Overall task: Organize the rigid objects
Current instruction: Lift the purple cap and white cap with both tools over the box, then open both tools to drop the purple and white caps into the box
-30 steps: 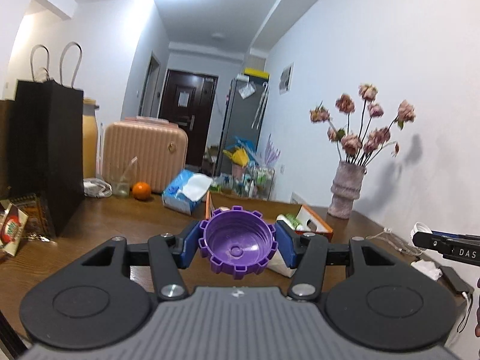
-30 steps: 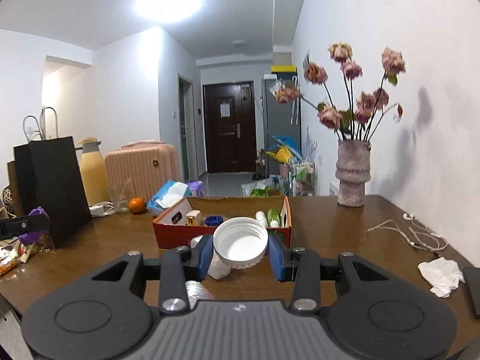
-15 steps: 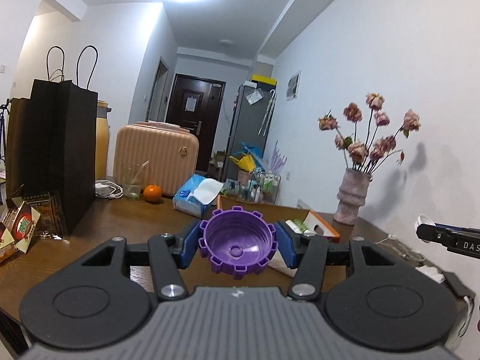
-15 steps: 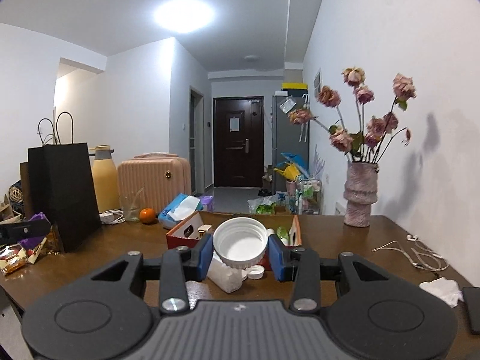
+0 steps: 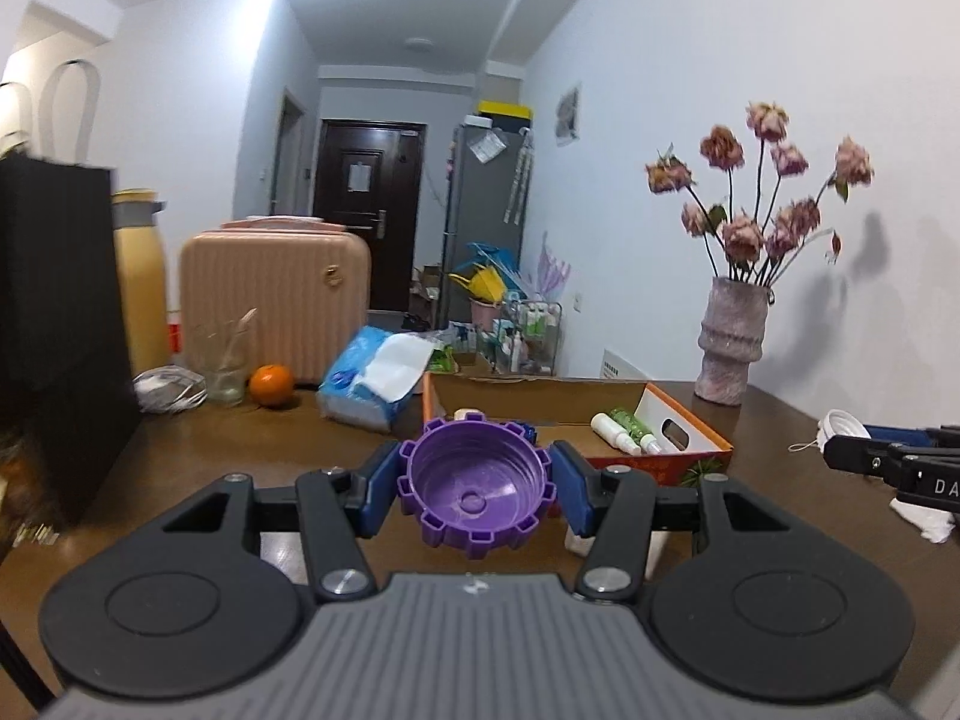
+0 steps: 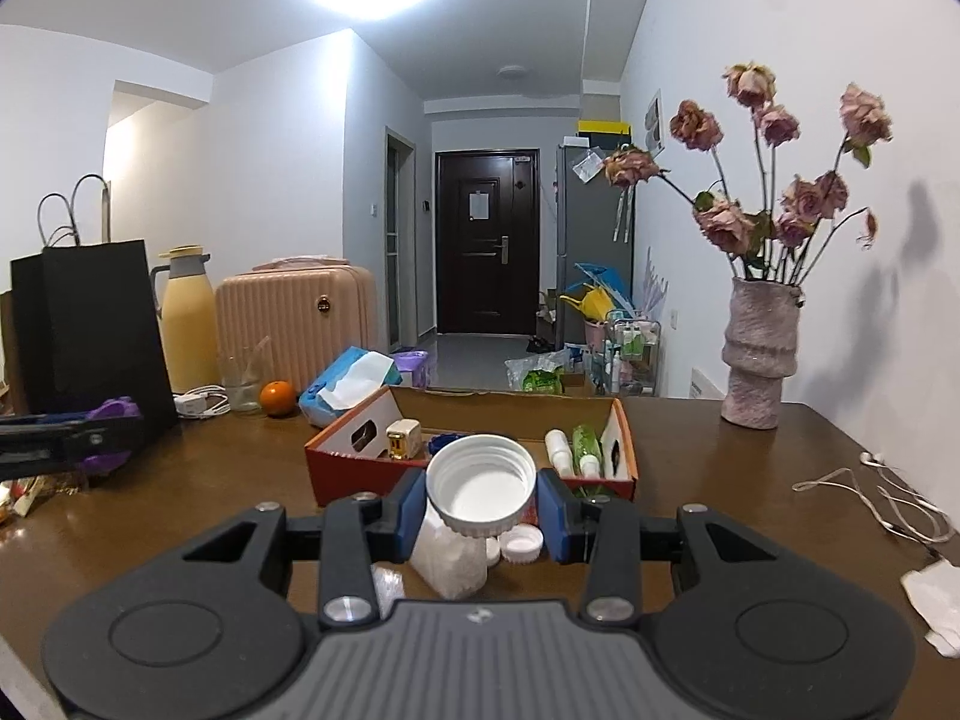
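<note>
Holding a purple cap, your left gripper is clenched on its toothed rim, above the worktop and in front of the orange box. That box holds small bottles and a plug. Your right gripper is clenched on a white cap, with a small white cap on the worktop just below it.

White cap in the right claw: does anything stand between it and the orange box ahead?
Nothing visible does. The white cap is clamped in the right claw, and the orange box lies just beyond with its top open.
</note>
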`<move>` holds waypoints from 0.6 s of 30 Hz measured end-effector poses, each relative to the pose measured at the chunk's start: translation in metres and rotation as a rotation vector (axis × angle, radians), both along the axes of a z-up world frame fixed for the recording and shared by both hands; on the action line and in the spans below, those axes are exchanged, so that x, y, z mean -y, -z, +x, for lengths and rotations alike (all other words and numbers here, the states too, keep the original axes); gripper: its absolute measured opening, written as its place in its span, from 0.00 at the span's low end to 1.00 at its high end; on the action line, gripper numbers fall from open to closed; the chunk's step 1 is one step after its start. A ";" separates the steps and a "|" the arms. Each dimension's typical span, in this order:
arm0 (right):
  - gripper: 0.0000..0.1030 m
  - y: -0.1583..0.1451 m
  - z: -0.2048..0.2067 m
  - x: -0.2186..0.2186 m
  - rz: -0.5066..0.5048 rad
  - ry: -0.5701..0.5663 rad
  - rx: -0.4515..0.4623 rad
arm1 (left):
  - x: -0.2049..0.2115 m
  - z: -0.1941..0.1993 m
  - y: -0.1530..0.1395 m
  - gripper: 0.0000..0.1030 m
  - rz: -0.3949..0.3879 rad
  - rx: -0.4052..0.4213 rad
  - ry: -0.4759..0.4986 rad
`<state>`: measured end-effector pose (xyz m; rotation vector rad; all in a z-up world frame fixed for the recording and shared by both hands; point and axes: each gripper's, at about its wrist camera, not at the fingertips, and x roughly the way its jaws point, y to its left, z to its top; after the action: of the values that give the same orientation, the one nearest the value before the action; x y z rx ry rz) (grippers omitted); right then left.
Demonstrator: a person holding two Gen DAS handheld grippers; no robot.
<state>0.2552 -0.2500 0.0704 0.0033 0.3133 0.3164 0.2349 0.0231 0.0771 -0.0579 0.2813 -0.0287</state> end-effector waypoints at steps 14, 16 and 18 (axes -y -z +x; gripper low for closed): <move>0.38 0.016 0.232 -0.010 -0.079 -0.121 -0.117 | 0.051 0.241 0.020 0.53 0.042 -0.201 0.204; 0.38 0.024 0.273 -0.014 -0.086 -0.184 -0.192 | 0.059 0.274 0.030 0.53 0.065 -0.252 0.218; 0.38 0.035 0.309 -0.019 -0.107 -0.223 -0.250 | 0.064 0.305 0.041 0.53 0.064 -0.308 0.232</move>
<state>0.5646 -0.2306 0.0354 -0.0986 0.5802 0.5220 0.5403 -0.0406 0.0358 0.0352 0.5959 -0.2425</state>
